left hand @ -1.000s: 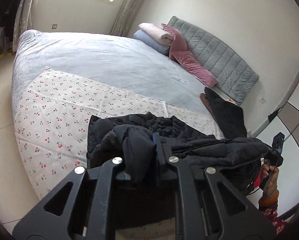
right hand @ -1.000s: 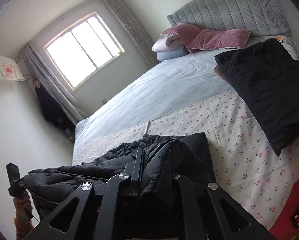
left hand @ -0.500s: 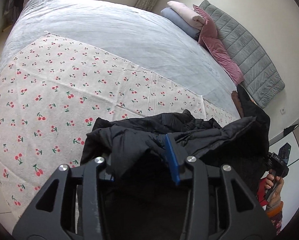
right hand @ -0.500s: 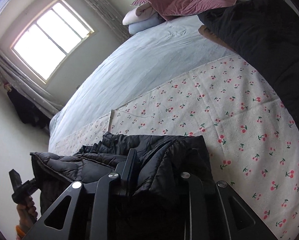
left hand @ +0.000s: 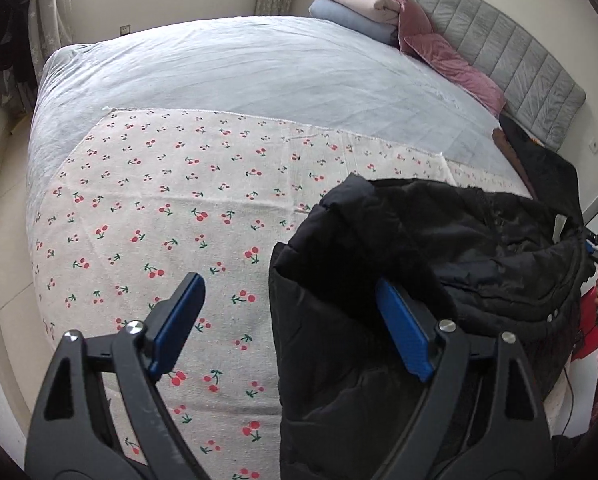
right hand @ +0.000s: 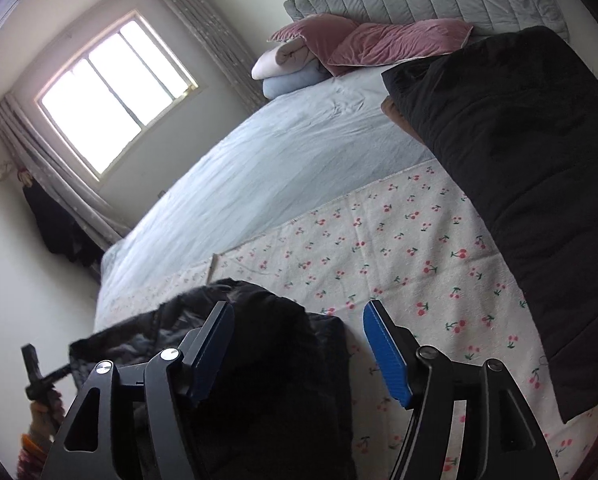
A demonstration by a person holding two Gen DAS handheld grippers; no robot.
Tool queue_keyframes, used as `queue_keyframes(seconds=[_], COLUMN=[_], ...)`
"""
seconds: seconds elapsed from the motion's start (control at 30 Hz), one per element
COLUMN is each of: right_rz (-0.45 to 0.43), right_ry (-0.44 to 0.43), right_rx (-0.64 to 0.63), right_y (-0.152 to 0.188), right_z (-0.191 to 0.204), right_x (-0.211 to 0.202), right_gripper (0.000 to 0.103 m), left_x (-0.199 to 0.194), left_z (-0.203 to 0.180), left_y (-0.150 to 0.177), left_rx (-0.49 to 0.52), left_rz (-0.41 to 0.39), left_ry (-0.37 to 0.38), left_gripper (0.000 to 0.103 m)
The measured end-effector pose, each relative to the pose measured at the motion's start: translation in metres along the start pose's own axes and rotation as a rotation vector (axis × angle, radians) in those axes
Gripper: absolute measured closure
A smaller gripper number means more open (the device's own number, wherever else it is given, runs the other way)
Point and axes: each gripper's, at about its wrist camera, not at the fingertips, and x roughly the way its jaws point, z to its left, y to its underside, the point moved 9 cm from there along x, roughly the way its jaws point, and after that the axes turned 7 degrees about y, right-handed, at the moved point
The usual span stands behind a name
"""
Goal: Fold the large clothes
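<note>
A black puffer jacket [left hand: 419,256] lies bunched on the cherry-print cloth [left hand: 159,208] at the near edge of the bed; it also shows in the right wrist view [right hand: 267,352]. My left gripper [left hand: 291,292] is open just above it, its right finger against the jacket's left part. My right gripper [right hand: 299,320] is open over the jacket's right end, with fabric lying between the blue pads.
A second black garment [right hand: 531,168] lies on the bed to the right. Stacked pillows [left hand: 363,4] and a grey headboard [left hand: 507,52] stand at the far end. A window [right hand: 115,92] and hanging dark clothes [right hand: 59,224] are at the left.
Both grippers have opened and let go of the jacket, which now rests on the cherry-print cloth. Both cameras have dropped closer to the bed.
</note>
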Motion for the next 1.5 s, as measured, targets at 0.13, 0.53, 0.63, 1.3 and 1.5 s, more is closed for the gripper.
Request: queue_keyframes(seconds=[0.13, 0.53, 0.63, 1.3, 1.5], right_rz=[0.042, 0.102, 0.072, -0.032, 0.039], right_ry=[0.074, 0.038, 0.042, 0.285, 0.228], right_rx=[-0.159, -0.288, -0.228, -0.184, -0.273], right_y=[0.021, 0.013, -0.009, -0.033, -0.001], right_z=[-0.002, 0.062, 0.076, 0.104, 0.155], right_x=[0.004, 0.060, 0.072, 0.080, 0.111], right_gripper=[0.035, 0.036, 0.093, 0.050, 0.048], left_x=[-0.001, 0.029, 0.031, 0.062, 0.106], left_z=[-0.005, -0.041, -0.040, -0.085, -0.088], left_y=[0.006, -0.020, -0.046, -0.085, -0.068], left_rx=[0.076, 0.070, -0.002, 0.102, 0.100], left_rz=[0.031, 0.050, -0.025, -0.144, -0.061], left_ry=[0.018, 0.126, 0.075, -0.210, -0.227], left_gripper=[0.016, 0.058, 0.094, 0.039, 0.039])
